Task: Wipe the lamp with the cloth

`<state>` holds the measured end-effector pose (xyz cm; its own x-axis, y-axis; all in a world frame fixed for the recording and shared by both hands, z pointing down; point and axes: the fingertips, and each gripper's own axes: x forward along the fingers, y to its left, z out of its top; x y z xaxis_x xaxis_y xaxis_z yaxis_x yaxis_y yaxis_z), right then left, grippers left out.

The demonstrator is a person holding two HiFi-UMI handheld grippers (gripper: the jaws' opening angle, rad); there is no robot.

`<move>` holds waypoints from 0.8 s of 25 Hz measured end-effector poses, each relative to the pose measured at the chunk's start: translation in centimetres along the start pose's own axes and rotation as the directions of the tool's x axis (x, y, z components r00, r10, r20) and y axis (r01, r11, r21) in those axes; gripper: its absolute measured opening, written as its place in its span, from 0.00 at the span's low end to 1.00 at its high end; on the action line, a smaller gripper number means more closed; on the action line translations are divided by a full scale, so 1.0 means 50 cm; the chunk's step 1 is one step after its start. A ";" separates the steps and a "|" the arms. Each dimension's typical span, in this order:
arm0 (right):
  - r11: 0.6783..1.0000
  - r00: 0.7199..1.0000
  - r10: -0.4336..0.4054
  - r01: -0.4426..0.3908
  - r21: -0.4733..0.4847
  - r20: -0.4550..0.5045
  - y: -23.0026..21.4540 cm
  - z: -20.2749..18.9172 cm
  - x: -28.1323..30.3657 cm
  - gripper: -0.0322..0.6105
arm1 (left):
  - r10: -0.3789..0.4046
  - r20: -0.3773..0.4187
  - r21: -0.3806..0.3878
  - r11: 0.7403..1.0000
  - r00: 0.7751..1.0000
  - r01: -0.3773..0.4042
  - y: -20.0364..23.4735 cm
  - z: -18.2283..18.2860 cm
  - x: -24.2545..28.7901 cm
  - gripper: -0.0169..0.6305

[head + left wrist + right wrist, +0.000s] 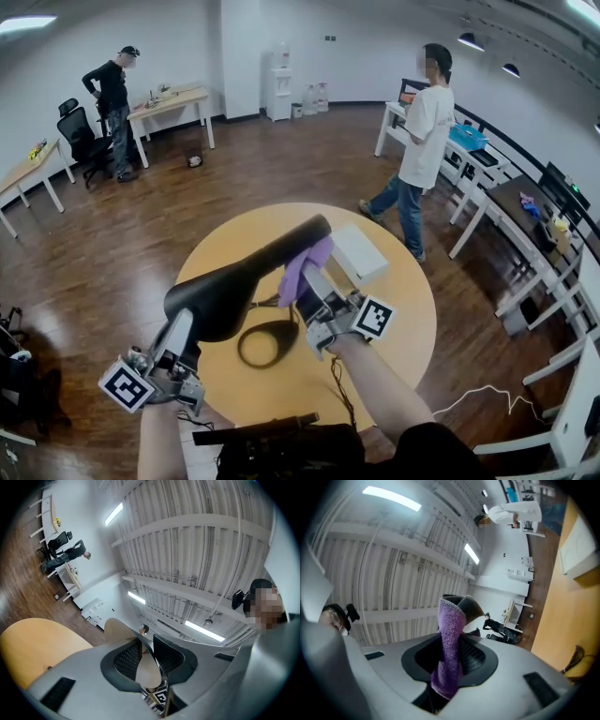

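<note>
Lamp [246, 277] slants up from lower left to upper right over the middle of the round worktop [412, 309]; its ring foot looks to sit on the wood below. Left hand-held gripper [181, 330] is clenched at the fat dark end: its own view shows a thin pale part, probably the lamp's, pinched between nearly closed jaws. Right hand-held gripper [311, 286] is clamped on the purple cloth [302, 270], which is bunched between the jaws and lies against the lamp's slim arm, toward the far end. Handling, my read: lamp is rigid smooth plastic, light but long, so it will lever about the grip. Hold the thick end or near the foot, not the thin tip, and keep wipe pressure low. Cloth is soft, limp terry and holds fine by a bunched fold. White box [359, 255] sits just beside the wipe zone, not touching. Writing: none readable, only square black-and-white markers on the gripper cubes.
</note>
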<state>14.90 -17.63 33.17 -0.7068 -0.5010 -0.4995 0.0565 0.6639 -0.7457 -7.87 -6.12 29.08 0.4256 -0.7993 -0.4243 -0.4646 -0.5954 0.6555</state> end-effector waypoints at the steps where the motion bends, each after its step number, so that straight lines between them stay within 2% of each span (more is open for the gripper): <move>1: 0.999 0.999 -0.008 0.006 -0.038 -0.050 0.002 -0.014 0.002 0.19 | -0.002 0.001 -0.002 1.000 1.000 0.002 0.001 0.000 0.000 0.12; 5: 0.985 0.973 -0.025 -0.016 -0.173 -0.229 0.015 -0.039 -0.025 0.19 | 0.000 0.000 -0.006 1.000 1.000 0.000 0.005 -0.002 -0.002 0.12; 7: 0.968 0.961 -0.065 -0.004 -0.250 -0.268 0.012 -0.023 -0.058 0.19 | 0.006 -0.003 -0.004 1.000 1.000 -0.006 0.006 -0.003 -0.001 0.12; 10: 0.916 0.970 -0.168 0.088 -0.392 -0.176 -0.007 0.068 -0.101 0.19 | 0.009 -0.008 0.003 1.000 1.000 -0.009 0.006 -0.003 0.001 0.12; 12: 0.854 0.976 -0.199 0.130 -0.504 -0.085 0.017 0.142 -0.105 0.19 | 0.012 -0.005 -0.001 1.000 1.000 -0.012 0.008 -0.004 -0.001 0.12; 13: 0.808 0.977 -0.204 0.137 -0.573 -0.054 0.043 0.170 -0.097 0.19 | 0.013 -0.002 -0.004 1.000 1.000 -0.013 0.009 -0.003 -0.002 0.12; 15: 0.691 0.974 -0.220 0.115 -0.714 -0.056 0.096 0.191 -0.064 0.19 | 0.012 0.002 -0.009 1.000 1.000 -0.012 0.007 -0.002 -0.001 0.12; 16: 0.621 0.965 -0.247 0.091 -0.779 -0.084 0.113 0.183 -0.040 0.19 | 0.010 0.004 -0.010 1.000 1.000 -0.010 0.006 0.000 0.000 0.12; 18: 0.465 0.930 -0.342 0.044 -0.884 -0.134 0.119 0.145 0.005 0.19 | 0.008 0.008 -0.012 1.000 1.000 -0.008 0.007 0.000 -0.001 0.12; 20: 0.320 0.894 -0.437 0.046 -0.946 -0.105 0.104 0.113 0.028 0.19 | 0.006 0.010 -0.014 1.000 1.000 -0.006 0.008 -0.004 -0.003 0.12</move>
<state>18.17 -17.99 26.10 -0.7299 -0.6795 -0.0746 -0.6816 0.7150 0.1556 -7.94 -6.22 29.53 0.4150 -0.8038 -0.4262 -0.4563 -0.5892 0.6668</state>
